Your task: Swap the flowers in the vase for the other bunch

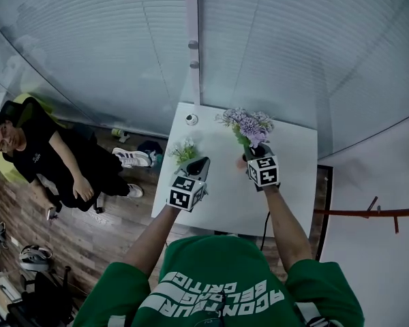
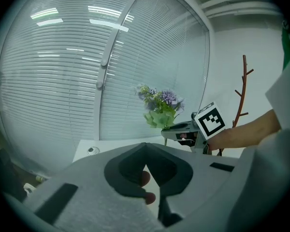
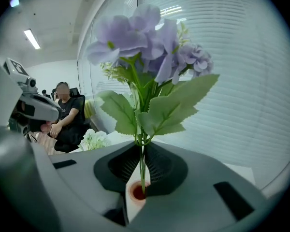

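Directly above the vase (image 3: 137, 192), our right claw (image 3: 142, 153) is clenched on the upright stem of the purple bunch (image 3: 150, 37), so we judge the pull runs straight up; the white bunch (image 1: 184, 150) lies left of the vase, nearer our closed, empty left claw (image 1: 205, 161).

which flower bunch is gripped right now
The purple bunch: its stem is pinched in the right gripper, while the white bunch sits ungripped on the table.

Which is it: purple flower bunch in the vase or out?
In, by its tip: the thin green stem of the purple flower bunch runs through the shut right gripper into the red mouth of the small pale vase.
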Demonstrator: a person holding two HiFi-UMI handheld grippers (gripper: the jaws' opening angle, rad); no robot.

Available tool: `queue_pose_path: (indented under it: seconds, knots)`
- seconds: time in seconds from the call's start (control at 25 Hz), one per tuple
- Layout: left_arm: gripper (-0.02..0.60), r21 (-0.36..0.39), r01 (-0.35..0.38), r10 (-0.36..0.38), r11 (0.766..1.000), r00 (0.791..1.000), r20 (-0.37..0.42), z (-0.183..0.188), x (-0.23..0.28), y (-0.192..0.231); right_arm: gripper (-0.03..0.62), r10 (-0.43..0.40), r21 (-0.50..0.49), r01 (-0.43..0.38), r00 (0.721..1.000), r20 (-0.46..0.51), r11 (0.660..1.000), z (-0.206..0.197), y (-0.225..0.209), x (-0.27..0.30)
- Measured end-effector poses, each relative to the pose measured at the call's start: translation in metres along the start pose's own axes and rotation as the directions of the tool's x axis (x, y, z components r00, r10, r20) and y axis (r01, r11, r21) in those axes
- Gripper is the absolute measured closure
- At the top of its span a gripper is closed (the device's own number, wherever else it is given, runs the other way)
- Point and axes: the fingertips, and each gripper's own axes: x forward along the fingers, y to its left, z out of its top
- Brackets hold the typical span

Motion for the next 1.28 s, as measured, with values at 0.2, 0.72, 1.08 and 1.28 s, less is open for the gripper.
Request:
queue_pose_path:
  seconds: [0.2,0.72,1.08,1.28]
  knots:
    - [0.577,0.007,0.013,-0.013,1.0,0.999,0.044,0.022,-0.008,0.004,0.558,-0.009,0.03,0.008,0.998,0.062,1.0,0.042,-0.003,-0.019]
    - [0.577,0.073,0.051,-0.056,0.996,0.996,0.065,0.043,-0.017,0.0,0.559,-0.066,0.109,0.051,0.989,0.135,0.993,0.095,-0.007,-0.064]
    - [0.577,0.138,0.145,-0.155,0.98,0.986,0.067,0.065,0.021,-0.051,0.559,-0.175,0.178,0.15,0.975,0.135,0.973,0.08,-0.062,-0.117]
    - [0.577,0.173,0.231,-0.241,0.958,0.97,0.042,0.071,0.052,-0.102,0.56,-0.265,0.23,0.234,0.957,0.117,0.945,0.053,-0.107,-0.162]
